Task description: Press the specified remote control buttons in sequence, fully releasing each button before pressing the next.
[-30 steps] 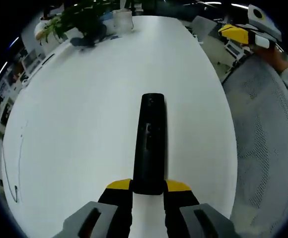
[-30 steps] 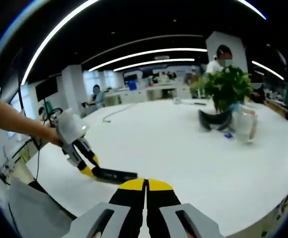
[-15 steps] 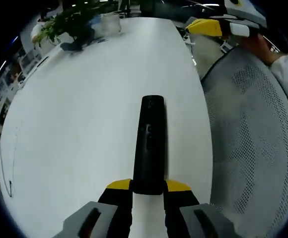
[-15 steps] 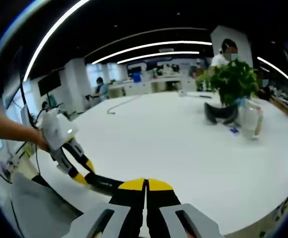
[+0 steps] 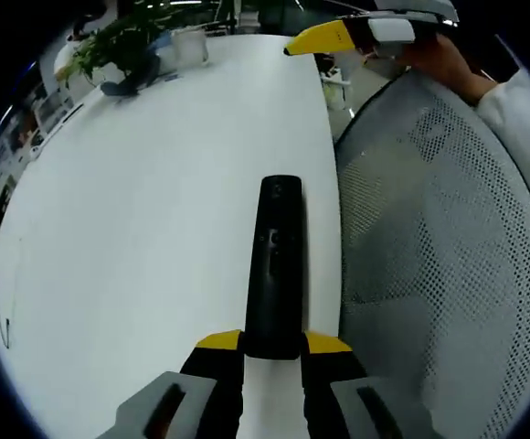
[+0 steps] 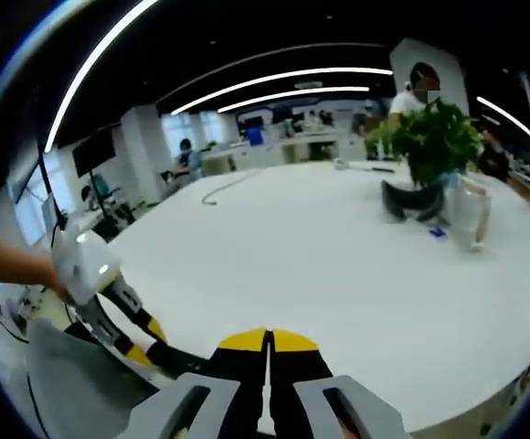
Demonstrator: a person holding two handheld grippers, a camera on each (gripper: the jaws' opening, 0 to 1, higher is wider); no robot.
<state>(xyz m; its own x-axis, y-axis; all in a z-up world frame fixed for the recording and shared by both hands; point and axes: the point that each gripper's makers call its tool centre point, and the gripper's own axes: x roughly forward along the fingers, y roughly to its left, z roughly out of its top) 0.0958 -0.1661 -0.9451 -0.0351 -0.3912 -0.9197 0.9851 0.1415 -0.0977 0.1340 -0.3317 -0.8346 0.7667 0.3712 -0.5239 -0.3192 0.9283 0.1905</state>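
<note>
A long black remote control (image 5: 274, 265) sticks straight out from my left gripper (image 5: 272, 343), whose yellow-tipped jaws are shut on its near end above the white table (image 5: 155, 183). In the right gripper view the same remote (image 6: 178, 358) shows as a dark bar held by the left gripper (image 6: 146, 343) at lower left, over the table's edge. My right gripper (image 6: 267, 340) is shut with nothing between its jaws. It appears in the left gripper view as a yellow tip (image 5: 324, 37) at the top, held by a hand.
A grey mesh chair back (image 5: 439, 238) fills the right of the left gripper view. A potted plant (image 6: 434, 146), a dark curved object (image 6: 407, 203) and a clear cup (image 6: 471, 212) stand at the table's far side. A thin cable (image 6: 219, 190) lies on it. People sit at desks behind.
The left gripper with the remote has shifted toward the table's edge and the chair. The right gripper has come further into the left gripper view, and stays shut.
</note>
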